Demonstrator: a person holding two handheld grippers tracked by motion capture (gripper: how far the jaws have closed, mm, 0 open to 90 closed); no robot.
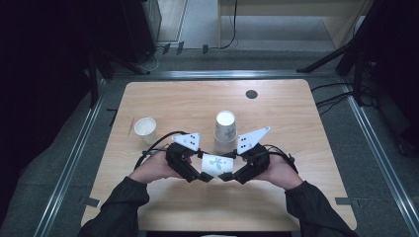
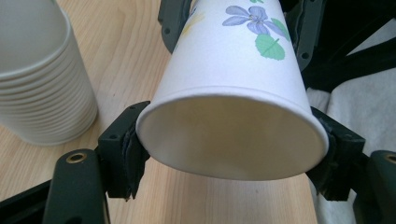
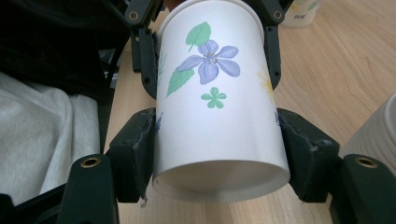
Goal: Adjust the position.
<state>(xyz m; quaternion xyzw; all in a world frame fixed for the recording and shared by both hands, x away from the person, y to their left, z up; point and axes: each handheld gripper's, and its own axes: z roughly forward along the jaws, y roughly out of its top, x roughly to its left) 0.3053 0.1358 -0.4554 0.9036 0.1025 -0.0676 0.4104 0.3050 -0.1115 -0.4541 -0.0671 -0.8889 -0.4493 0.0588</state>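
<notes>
From above, a pale wooden table point(image 1: 276, 197) stands in a dark room with grey flooring, bearing a stack of cups point(image 1: 225, 129) and a lone white cup point(image 1: 146, 128). The left gripper point(image 2: 231, 154) clamps the flowered cup point(image 2: 233, 93) at its open rim (stack beside it). The right gripper point(image 3: 219, 154) clamps the cup's base end.

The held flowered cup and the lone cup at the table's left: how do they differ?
The flowered cup lies sideways, clamped between the left gripper and right gripper; the lone cup stands upright, mouth up, untouched. The flowered cup shows prints; the lone cup's prints cannot be made out. Both are white paper cups.
</notes>
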